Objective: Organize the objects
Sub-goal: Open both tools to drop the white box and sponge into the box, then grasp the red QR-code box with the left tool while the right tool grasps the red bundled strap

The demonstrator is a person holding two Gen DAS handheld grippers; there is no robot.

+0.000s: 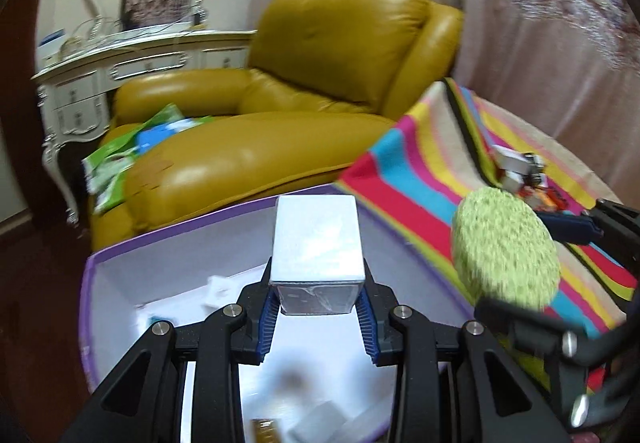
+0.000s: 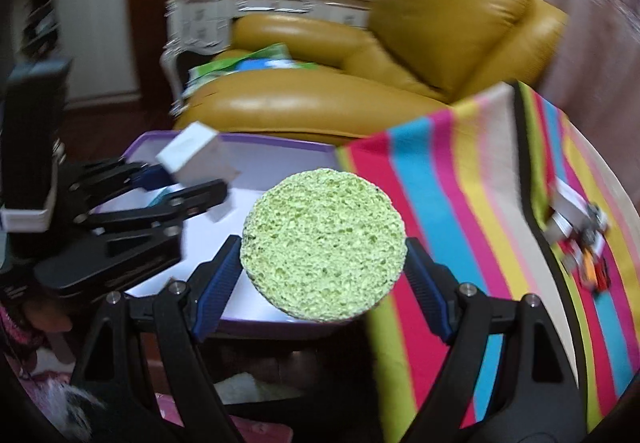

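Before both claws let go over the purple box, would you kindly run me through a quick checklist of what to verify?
1. Left claw grips the small white rectangular box: ok, pads pressed on both sides.
2. Right claw grips the round green sponge: ok, held by its edges.
3. White box above the open purple cardboard box: ok, white interior lies beneath it.
4. Sponge above the purple box: cannot tell; it hangs near the rim beside the striped cloth.
5. Landing room inside: cannot tell; small items already lie there, blurred.
6. Claws apart from each other: ok, a gap shows.
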